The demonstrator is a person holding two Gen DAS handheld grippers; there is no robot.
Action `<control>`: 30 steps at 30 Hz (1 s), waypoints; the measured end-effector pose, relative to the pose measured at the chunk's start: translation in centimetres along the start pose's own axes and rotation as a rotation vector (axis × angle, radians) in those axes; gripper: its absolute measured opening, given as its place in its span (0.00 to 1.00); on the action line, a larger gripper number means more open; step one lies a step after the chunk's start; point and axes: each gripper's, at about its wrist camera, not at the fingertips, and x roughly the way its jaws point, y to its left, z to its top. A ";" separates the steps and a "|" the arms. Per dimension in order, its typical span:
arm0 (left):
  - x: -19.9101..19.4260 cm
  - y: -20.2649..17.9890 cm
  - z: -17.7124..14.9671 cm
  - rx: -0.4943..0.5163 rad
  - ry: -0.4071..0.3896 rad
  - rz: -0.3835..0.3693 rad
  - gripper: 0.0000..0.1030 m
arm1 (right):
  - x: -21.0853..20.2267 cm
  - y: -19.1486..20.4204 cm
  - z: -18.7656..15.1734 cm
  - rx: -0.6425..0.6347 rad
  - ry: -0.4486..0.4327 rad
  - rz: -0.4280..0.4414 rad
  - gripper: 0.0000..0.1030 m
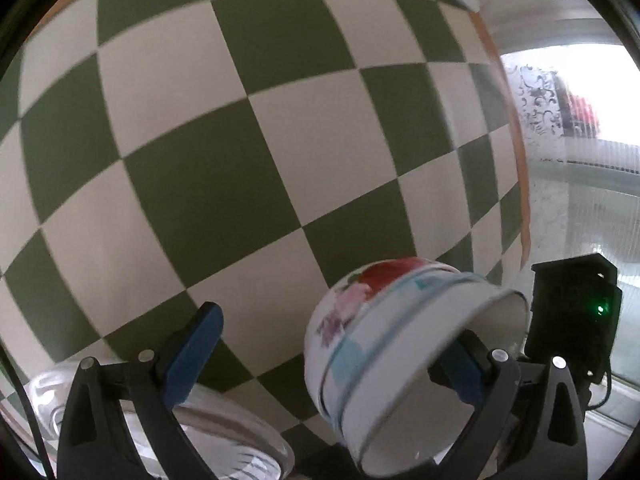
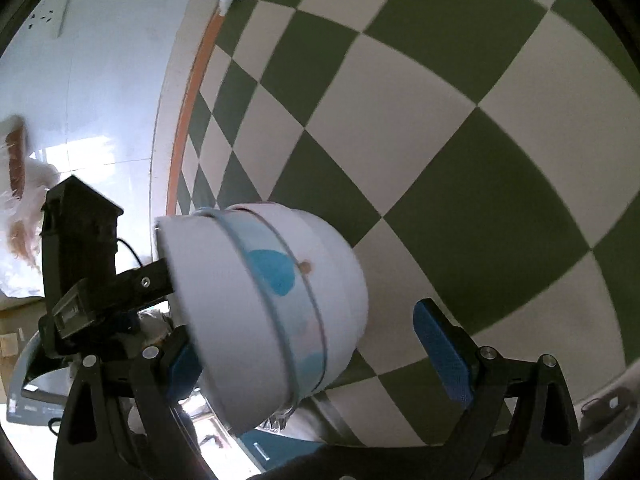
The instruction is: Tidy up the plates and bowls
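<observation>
A white bowl with a light-blue band and flower print is tipped on its side above the green-and-white checked tablecloth. In the left wrist view its rim lies over my left gripper's right finger; the left finger stands well apart, jaws wide. In the right wrist view the same bowl covers my right gripper's left finger, and the right finger is clear of it, jaws wide. A clear glass plate lies under the left gripper.
The other gripper's black body shows at the right edge of the left wrist view and at the left of the right wrist view. The table's orange edge borders a pale floor. A glass dish rim sits at lower right.
</observation>
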 end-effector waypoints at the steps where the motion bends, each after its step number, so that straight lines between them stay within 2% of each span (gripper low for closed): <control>1: 0.6 0.2 0.2 -0.001 0.021 -0.006 0.99 | 0.1 0.1 0.1 -0.005 -0.012 0.011 0.93; 6: 0.9 0.2 0.5 0.026 0.031 -0.038 0.98 | 1.3 0.9 0.7 -0.010 0.020 0.036 0.92; 7: 0.9 0.1 0.5 0.033 0.027 -0.041 0.95 | 1.6 1.0 0.8 -0.008 0.026 0.045 0.87; 8: 0.8 -0.1 0.4 0.044 0.025 -0.049 0.90 | 1.9 1.2 0.8 -0.005 0.034 0.054 0.85; 9: 0.8 -0.2 0.3 0.054 0.024 -0.064 0.84 | 2.4 1.1 1.4 -0.004 0.045 0.055 0.76; 10: 0.9 -0.5 0.2 0.057 0.036 -0.114 0.67 | 2.5 1.4 1.4 -0.009 0.033 0.042 0.73; 11: 1.2 -0.8 0.1 0.058 0.061 -0.151 0.63 | 2.7 1.8 1.4 -0.020 0.034 0.019 0.72; 13: 0.9 -1.5 -0.2 0.089 0.025 -0.111 0.63 | 2.8 2.4 1.4 -0.044 0.029 -0.025 0.62; 21: -0.1 -1.4 -0.9 0.090 -0.031 -0.084 0.63 | 3.4 3.9 1.0 -0.105 0.006 -0.001 0.61; 24: -0.6 -0.8 -1.0 0.077 -0.038 -0.078 0.63 | 4.2 4.5 1.0 -0.108 0.019 0.009 0.61; 30: -2.4 -0.3 -2.0 0.043 -0.078 -0.079 0.63 | 3.3 5.8 0.7 -0.140 0.045 0.011 0.61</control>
